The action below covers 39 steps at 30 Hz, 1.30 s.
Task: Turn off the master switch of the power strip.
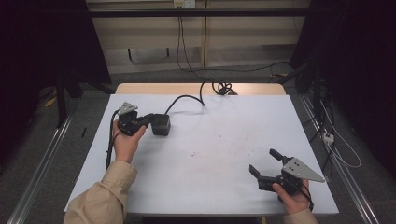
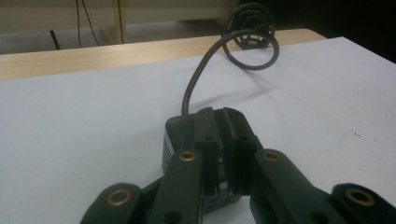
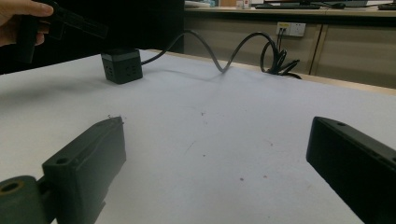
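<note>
While jaws meet, socket cube [image 2: 175, 140] sits just beyond.

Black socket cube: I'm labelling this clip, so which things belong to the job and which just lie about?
In the job:
- socket cube
- its cable
- left gripper, shut above the cube

Lying about:
- cable coil
- right gripper, open

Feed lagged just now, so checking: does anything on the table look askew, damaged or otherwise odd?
Nothing looks damaged or spilled. The black cube socket sits upright on the white table, and its cable runs back to a loose coil at the far edge. A few small dark specks mark the tabletop mid-table; they are too small to identify.
</note>
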Available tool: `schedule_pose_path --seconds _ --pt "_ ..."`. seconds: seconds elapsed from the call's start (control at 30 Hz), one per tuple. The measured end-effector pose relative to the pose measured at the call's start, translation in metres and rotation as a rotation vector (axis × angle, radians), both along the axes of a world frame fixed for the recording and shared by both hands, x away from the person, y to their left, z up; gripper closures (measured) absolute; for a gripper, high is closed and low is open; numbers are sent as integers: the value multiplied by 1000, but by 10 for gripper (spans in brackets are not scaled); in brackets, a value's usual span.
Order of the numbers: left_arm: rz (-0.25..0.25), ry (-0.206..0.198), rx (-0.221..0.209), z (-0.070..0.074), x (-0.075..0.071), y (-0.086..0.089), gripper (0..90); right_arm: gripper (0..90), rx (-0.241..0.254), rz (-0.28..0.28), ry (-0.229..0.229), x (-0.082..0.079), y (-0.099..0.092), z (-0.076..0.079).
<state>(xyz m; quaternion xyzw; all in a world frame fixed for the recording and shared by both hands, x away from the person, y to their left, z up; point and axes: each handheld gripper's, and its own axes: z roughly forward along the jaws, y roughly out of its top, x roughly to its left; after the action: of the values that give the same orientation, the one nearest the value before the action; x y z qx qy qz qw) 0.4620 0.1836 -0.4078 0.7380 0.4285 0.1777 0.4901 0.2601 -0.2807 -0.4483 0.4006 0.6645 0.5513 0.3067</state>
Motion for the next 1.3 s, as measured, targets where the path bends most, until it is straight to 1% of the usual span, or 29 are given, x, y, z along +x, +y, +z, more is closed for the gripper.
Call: schedule_pose_path --seconds 0.13,0.2,0.33,0.4,0.53,0.73,0.77,0.87,0.97,1.03,1.07,1.3 --pt "0 3 -3 -1 1 -1 876 41 -3 -1 0 0 0 0" --pt "-4 7 9 -1 1 -1 884 41 -4 0 -1 0 0 0" --pt "-3 15 13 -3 1 -3 900 41 -7 2 -4 0 0 0" --pt "-4 20 9 -3 2 -3 900 41 -6 2 -3 0 1 0" --pt "-7 31 23 -4 2 -4 900 41 -6 1 -2 0 1 0" --pt "-3 39 21 -6 4 -6 900 41 -7 1 -2 0 1 0" --pt "-9 41 31 -7 4 -6 900 41 -8 2 -1 0 1 0" --pt "-16 45 27 -9 5 -9 900 41 -9 3 0 0 1 0" --pt "-22 49 40 -11 6 -11 900 41 -9 6 -1 0 1 0" --pt "-22 48 34 -12 6 -12 900 41 -9 7 -1 0 1 0" --pt "-25 49 39 -12 6 -13 900 41 -9 8 -2 0 2 0" --pt "-18 61 34 -14 8 -13 900 41 -9 10 -1 1 1 0"
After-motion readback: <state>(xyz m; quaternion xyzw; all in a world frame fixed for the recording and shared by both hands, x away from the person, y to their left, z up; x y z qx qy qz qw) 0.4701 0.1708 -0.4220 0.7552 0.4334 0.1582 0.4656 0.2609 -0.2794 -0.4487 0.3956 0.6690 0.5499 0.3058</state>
